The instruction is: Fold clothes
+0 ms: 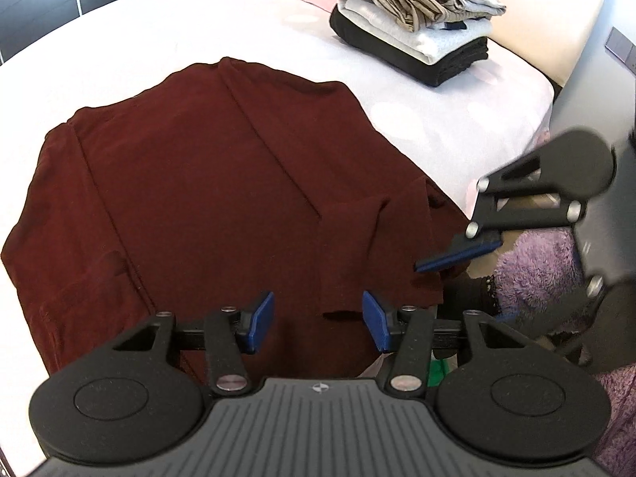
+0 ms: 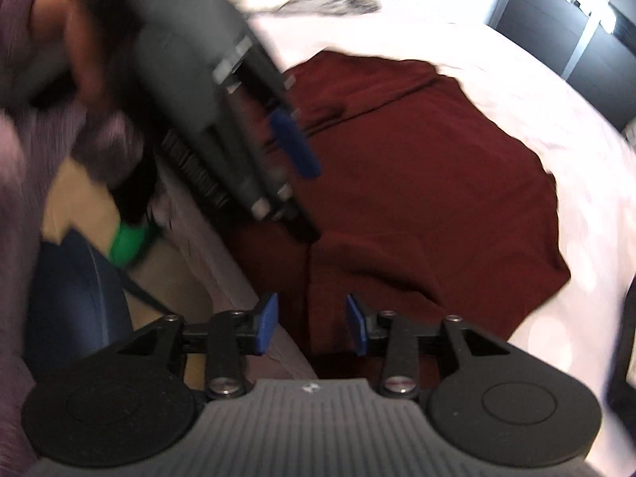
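Garment (image 1: 206,183) first, in the left wrist view: dark red, spread flat on the bed (image 1: 417,119) ahead of the left hand-held gripper (image 1: 318,320), its near hem lying under the parted blue pads, which pinch nothing. Laid out like this, it looks ready for a fold. A finished stack of folded clothes (image 1: 413,28) sits far ahead and to the right, clear of the working area. The right hand-held gripper (image 1: 457,256) hangs just to the right, over the garment's corner.

The right wrist view is blurred, but its own pads appear released above the hem at the bed's edge, probably lining up a grasp.
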{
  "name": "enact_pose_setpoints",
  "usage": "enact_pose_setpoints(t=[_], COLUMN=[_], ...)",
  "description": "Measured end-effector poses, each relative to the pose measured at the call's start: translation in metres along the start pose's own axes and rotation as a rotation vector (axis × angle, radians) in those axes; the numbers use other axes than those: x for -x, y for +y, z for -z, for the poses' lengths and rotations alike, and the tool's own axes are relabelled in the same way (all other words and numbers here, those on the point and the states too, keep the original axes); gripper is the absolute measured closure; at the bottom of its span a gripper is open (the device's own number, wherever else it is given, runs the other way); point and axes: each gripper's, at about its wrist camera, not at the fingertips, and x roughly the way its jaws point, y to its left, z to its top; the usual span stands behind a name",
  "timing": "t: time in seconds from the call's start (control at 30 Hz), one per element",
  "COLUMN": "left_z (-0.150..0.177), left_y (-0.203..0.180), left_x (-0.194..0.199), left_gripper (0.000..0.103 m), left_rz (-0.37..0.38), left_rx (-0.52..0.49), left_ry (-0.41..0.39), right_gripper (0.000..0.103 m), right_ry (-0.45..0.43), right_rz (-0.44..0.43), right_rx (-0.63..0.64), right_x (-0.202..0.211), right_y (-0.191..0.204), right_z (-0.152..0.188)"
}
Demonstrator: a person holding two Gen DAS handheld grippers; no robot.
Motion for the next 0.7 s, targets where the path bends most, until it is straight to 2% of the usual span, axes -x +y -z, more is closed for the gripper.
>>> enact_pose_setpoints(t=[0.07, 0.13, 0.17, 0.2, 0.23, 0.33, 0.43, 0.7], left_z=[0.000, 0.001, 0.001, 0.001, 0.001, 0.000, -0.002, -0.004], left_y=[0.001, 0.001, 0.001, 0.001, 0.002, 0.003, 0.002, -0.022], left_x=[0.000, 0.001, 0.002, 0.003, 0.004, 0.009, 0.017, 0.044], left_gripper=[0.055, 0.055, 0.055, 0.055, 0.055, 0.055, 0.055, 0.052], left_rz=[-0.003, -0.004, -0.004, -0.003, -0.001, 0.008, 0.024, 0.018], left_rx=[0.002, 0.002, 0.002, 0.003, 0.005, 0.005, -0.021, -0.255], left_ry=[0.001, -0.003, -0.006, -0.012, -0.019, -0.049, -0.088, -0.223], right_gripper=[0.060, 0.064, 0.069, 0.085, 0.087, 0.094, 0.094, 0.094], right_ry=[0.038, 0.074, 0.090, 0.100, 0.107, 0.068, 0.023, -0.098], right_rz=[0.044, 0.102, 0.131, 0.155, 0.175, 0.167, 0.142, 0.090], right_rx=[0.078, 0.165, 0.207, 0.233, 0.252, 0.201, 0.109, -0.165], right_x=[-0.011, -0.024, -0.028, -0.031, -0.032, -0.020, -0.001, 0.052], right_y=[0.011, 0.020, 0.024, 0.025, 0.027, 0.019, 0.005, -0.039], right_z=[-0.001, -0.001, -0.001, -0.001, 0.000, -0.006, -0.011, -0.014])
